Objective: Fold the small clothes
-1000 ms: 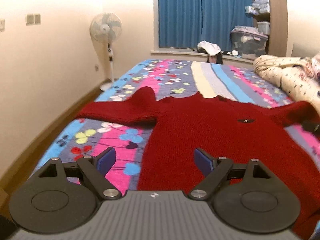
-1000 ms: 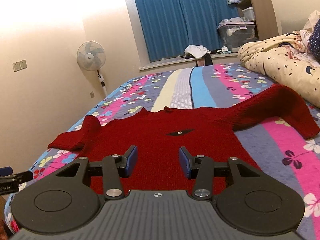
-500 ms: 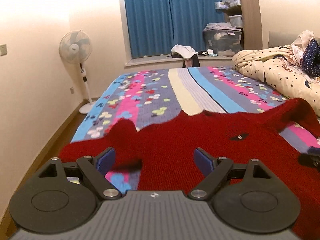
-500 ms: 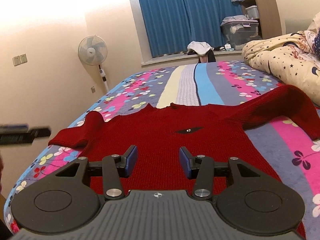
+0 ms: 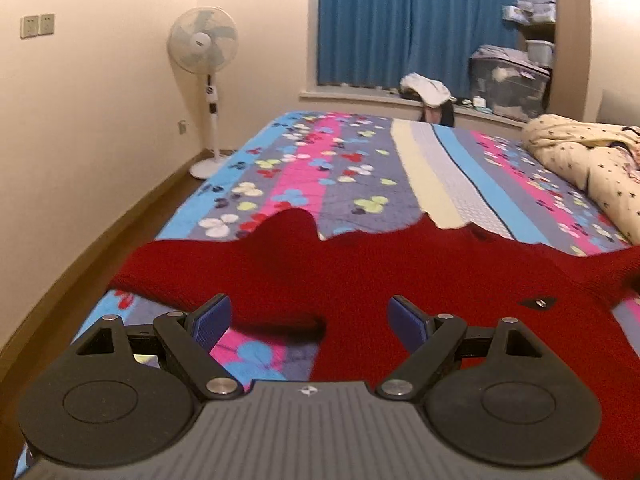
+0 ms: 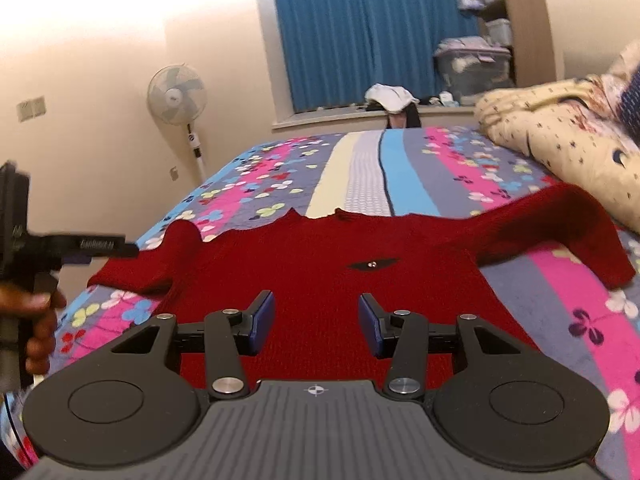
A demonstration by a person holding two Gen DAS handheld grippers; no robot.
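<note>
A small dark red knitted sweater (image 6: pixel 320 264) lies flat on the bed, neck away from me, both sleeves spread out. In the left wrist view the same sweater (image 5: pixel 400 280) fills the near bed, its left sleeve (image 5: pixel 192 268) running towards the bed's left edge. My left gripper (image 5: pixel 310 322) hovers open and wide above the armpit of that sleeve, nothing between its blue pads. My right gripper (image 6: pixel 316 322) stands half open above the sweater's lower body, empty. The left gripper (image 6: pixel 100 246) also shows at the far left of the right wrist view, held by a hand (image 6: pixel 36 320).
The bed has a striped floral cover (image 5: pixel 320 168). A cream star-print duvet (image 6: pixel 560 132) is heaped at the right. A standing fan (image 5: pixel 204 52) is by the left wall, where the floor (image 5: pixel 132 232) runs beside the bed. Blue curtains and storage boxes (image 5: pixel 508 80) stand at the back.
My left gripper has travelled leftwards across the sweater, from over its body to over the left armpit and sleeve. The right gripper has barely shifted. Both stay as wide as before.
</note>
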